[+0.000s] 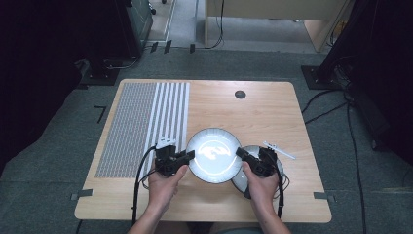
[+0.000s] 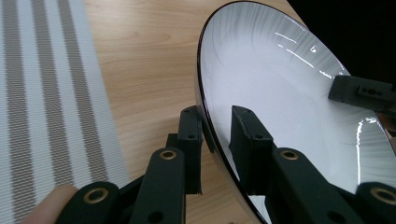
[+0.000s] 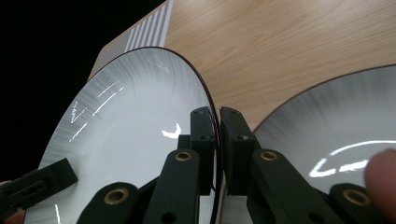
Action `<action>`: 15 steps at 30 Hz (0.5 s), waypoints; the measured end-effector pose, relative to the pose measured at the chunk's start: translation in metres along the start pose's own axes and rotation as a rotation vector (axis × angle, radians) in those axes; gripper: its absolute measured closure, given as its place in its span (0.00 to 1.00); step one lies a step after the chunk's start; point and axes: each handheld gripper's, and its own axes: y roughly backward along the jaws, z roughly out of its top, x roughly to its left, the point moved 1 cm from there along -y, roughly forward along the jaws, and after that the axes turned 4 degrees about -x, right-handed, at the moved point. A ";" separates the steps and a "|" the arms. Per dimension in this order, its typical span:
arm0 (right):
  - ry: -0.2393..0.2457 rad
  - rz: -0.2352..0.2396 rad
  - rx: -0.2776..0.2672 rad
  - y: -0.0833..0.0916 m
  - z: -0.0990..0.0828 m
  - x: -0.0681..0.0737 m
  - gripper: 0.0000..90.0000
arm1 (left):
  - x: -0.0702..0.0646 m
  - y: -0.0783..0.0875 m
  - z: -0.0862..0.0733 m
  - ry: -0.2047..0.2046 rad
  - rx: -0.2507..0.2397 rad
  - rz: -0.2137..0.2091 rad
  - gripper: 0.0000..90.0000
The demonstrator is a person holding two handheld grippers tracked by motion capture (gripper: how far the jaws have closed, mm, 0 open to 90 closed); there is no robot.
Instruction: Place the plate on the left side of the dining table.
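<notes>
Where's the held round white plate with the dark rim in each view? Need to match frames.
High view: round white plate with the dark rim, centre, between both grippers.
Left gripper view: upper right, rim between the jaws.
Right gripper view: left half, rim pinched.
Shared landmark: grey-and-white striped mat.

Upper plate (image 1: 214, 155) between both grippers, seemingly above second plate (image 1: 246, 180) at right

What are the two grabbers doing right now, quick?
Left gripper: jaws straddle the plate rim with a gap; it can't be told if it grips.
Right gripper: shut on the plate rim.
</notes>
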 end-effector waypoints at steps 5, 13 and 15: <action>0.022 0.013 0.018 -0.013 -0.001 0.016 0.94 | 0.016 0.011 0.002 0.019 -0.013 0.016 0.83; 0.026 0.039 0.045 -0.036 -0.005 0.040 0.94 | 0.041 0.025 0.009 0.044 -0.035 0.051 0.83; 0.028 0.046 0.052 -0.044 -0.006 0.048 0.94 | 0.049 0.029 0.011 0.057 -0.042 0.059 0.83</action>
